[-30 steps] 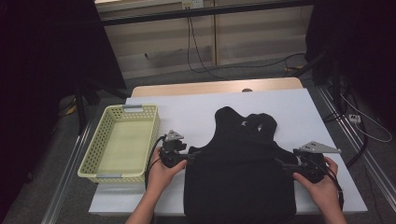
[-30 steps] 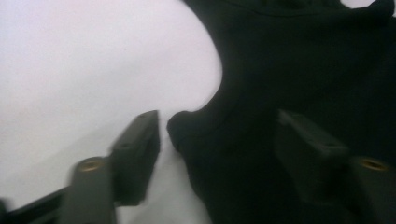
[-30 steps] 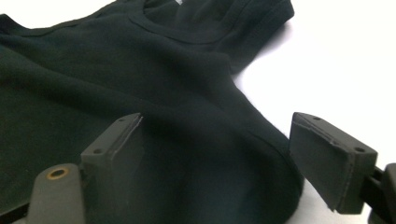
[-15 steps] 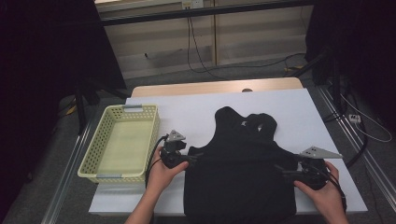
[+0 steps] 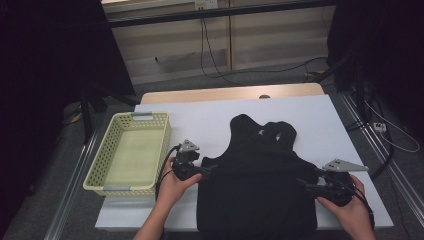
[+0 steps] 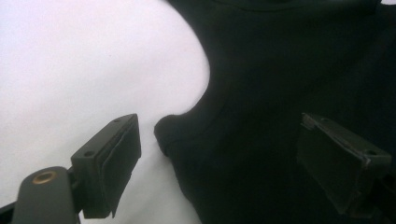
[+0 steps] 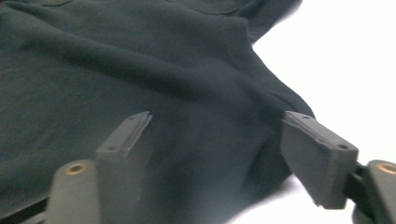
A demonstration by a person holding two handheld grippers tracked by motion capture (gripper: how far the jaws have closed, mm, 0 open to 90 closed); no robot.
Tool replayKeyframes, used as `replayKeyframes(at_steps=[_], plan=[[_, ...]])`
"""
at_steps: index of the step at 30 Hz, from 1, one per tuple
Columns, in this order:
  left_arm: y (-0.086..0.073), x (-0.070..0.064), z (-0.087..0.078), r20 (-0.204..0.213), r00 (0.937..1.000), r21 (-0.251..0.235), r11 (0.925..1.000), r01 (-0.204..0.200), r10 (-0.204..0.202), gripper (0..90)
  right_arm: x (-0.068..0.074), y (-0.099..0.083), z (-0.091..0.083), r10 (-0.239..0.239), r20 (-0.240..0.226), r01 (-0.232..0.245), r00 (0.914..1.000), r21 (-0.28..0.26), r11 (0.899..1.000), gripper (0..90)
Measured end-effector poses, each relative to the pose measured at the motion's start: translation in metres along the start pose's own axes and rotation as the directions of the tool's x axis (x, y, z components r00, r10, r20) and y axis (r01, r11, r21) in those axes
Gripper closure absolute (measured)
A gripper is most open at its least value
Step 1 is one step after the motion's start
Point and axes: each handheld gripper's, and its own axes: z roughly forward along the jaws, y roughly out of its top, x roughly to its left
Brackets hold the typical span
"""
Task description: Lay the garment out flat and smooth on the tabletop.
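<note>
A black sleeveless top point(image 5: 260, 185) lies flat on the white table cover point(image 5: 200, 120), collar toward the far side. My left gripper point(image 5: 204, 169) rests at its left armhole corner, open, with the cloth's corner point(image 6: 173, 130) between the two jaws. My right gripper point(image 5: 306, 184) sits at the garment's right side, open, its jaws straddling the dark fabric edge point(image 7: 275, 154). In the right gripper view its fingers point(image 7: 126, 149) lie low over the cloth. Neither gripper holds anything.
A pale yellow plastic basket point(image 5: 107, 160) stands on the table's left side, beside my left hand. The wooden table edge point(image 5: 235, 93) lies beyond the white cover. Cables trail on the floor behind and to the right.
My right gripper has moved down and toward me along the top's right side. The left gripper has stayed at the left armhole.
</note>
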Motion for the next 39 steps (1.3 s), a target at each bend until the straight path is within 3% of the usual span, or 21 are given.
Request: replayKeyframes(at_steps=[3,5,9,18,21,23,26,31,33,39], plan=[[0.001,-0.001,-0.001,-0.005,0.9999,-0.006,0.9999,-0.01,0.009,14.9,0.003,0.0,-0.002,-0.012,0.016,0.011,0.9998,0.015,1.0,34.5],[0.002,-0.001,-0.002,-0.01,0.9998,-0.006,0.9998,-0.018,0.018,14.7,0.005,0.001,-0.005,-0.019,0.003,0.019,0.9998,0.014,1.0,42.0],[0.002,-0.002,-0.002,-0.005,0.9999,-0.011,0.9998,-0.014,0.014,14.7,0.005,0.001,-0.015,-0.014,0.018,0.014,0.9997,0.007,1.0,46.8],[0.002,-0.003,-0.002,-0.007,0.9996,-0.007,0.9996,-0.029,0.029,14.7,0.001,-0.025,-0.028,0.014,0.051,-0.018,0.9986,0.071,0.997,57.0],[0.002,-0.004,-0.002,-0.016,0.9994,-0.005,0.9995,-0.03,0.03,14.7,0.004,-0.028,-0.028,0.013,0.042,-0.016,0.999,0.072,0.997,59.3],[0.003,-0.005,-0.002,-0.013,0.9994,-0.003,0.9995,-0.031,0.031,14.7,0.007,-0.026,-0.026,0.005,0.032,-0.008,0.9995,0.081,0.997,67.2],[0.003,-0.005,-0.001,-0.01,0.999,-0.002,0.9991,-0.043,0.043,14.8,0.013,-0.023,-0.021,-0.021,0.02,0.019,0.9996,0.089,0.996,71.9],[0.002,-0.005,0.0,-0.012,0.9992,-0.004,0.9993,-0.038,0.038,14.8,0.011,-0.024,-0.018,0.024,-0.048,-0.021,0.9986,0.078,0.997,88.1],[0.002,-0.005,-0.001,-0.005,0.9997,-0.004,0.9997,-0.024,0.024,14.8,0.012,-0.023,-0.017,0.016,-0.046,-0.013,0.9988,0.079,0.997,88.4],[0.004,-0.006,-0.004,-0.002,0.9995,-0.01,0.9994,-0.032,0.032,14.8,0.013,-0.022,-0.018,0.006,-0.043,-0.003,0.999,0.086,0.996,89.4]])
